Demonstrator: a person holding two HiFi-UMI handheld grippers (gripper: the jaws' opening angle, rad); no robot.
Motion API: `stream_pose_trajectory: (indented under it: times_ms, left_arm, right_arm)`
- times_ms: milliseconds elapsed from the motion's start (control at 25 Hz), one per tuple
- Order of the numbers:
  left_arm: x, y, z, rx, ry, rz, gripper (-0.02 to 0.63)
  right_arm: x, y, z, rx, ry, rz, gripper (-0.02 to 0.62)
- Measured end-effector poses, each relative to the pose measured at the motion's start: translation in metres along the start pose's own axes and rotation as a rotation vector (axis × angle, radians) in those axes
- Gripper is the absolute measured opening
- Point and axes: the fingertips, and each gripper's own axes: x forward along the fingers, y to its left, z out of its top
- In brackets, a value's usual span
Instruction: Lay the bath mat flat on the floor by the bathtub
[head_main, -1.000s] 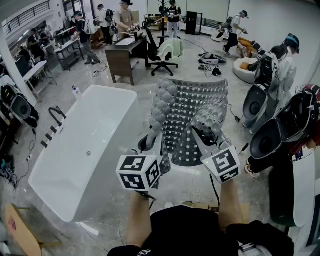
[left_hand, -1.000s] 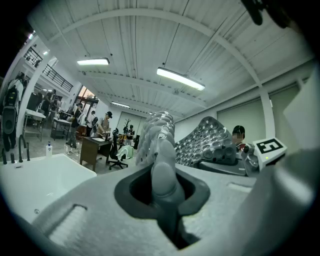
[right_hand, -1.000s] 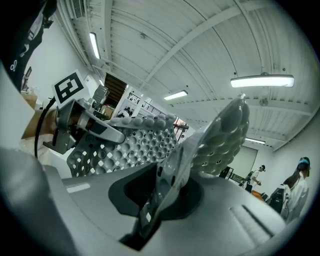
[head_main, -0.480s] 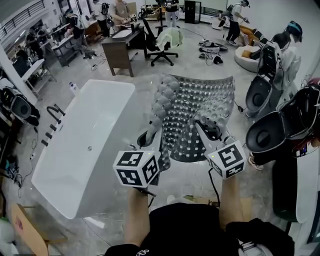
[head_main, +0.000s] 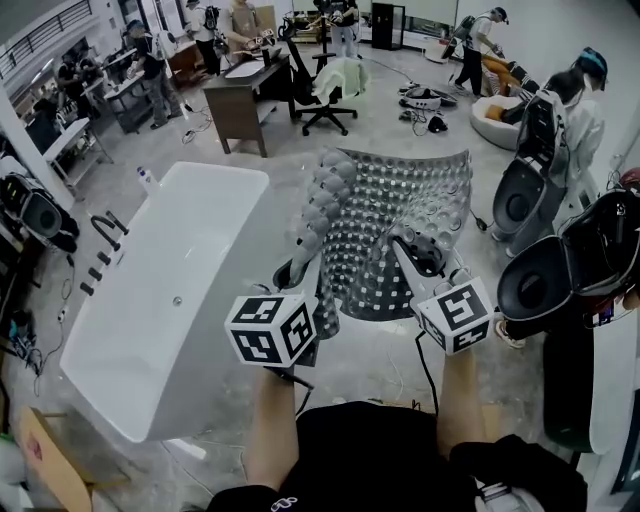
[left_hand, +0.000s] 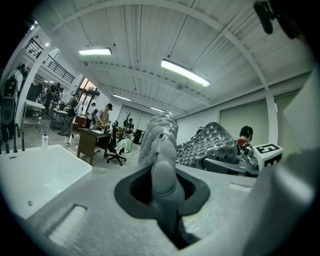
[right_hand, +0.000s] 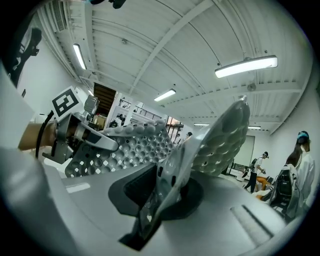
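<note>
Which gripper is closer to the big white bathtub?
Left. The left gripper holds the bath mat on the side next to the bathtub; the right gripper holds its other side, farther away.

Grey marbled floor (head_main: 395, 125), brown desk (head_main: 238, 98), black office chair (head_main: 325, 100), ceiling strip lights (left_hand: 185, 72).

shirt (head_main: 390, 452) black; left gripper (head_main: 296, 278) grey; marker cube (head_main: 272, 328) black-white; cable (head_main: 427, 372) black

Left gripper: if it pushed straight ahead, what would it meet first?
The bath mat pinched in the left gripper; past it, the floor seems free, though depth is unclear.
</note>
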Motion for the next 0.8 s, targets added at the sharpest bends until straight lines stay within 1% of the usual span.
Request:
stream_pose_trajectory:
  times_ms: [200,320,440,560,720,800]
  left_arm:
    - [0.011,-0.001,0.004,-0.008,-0.01,-0.009,0.028]
    - [0.017,0.001,0.003,-0.03,-0.012,-0.018,0.028]
    - [0.023,0.004,0.001,-0.024,-0.001,-0.017,0.028]
    - [0.031,0.014,-0.002,-0.023,0.008,-0.007,0.028]
    - [0.049,0.034,-0.005,-0.041,0.023,-0.003,0.028]
    - [0.059,0.047,-0.006,-0.055,0.036,-0.006,0.028]
  right_arm:
    - [-0.002,-0.012,-0.002,0.002,-0.015,-0.013,0.031]
    - [0.001,-0.016,-0.005,0.005,-0.016,-0.019,0.032]
    - [0.006,-0.019,-0.006,0.018,-0.02,-0.023,0.031]
    - [0.017,-0.022,-0.012,0.028,-0.024,-0.018,0.032]
    - [0.042,-0.027,-0.024,0.032,0.013,-0.023,0.032]
    - [0.058,-0.027,-0.026,0.031,0.027,-0.011,0.032]
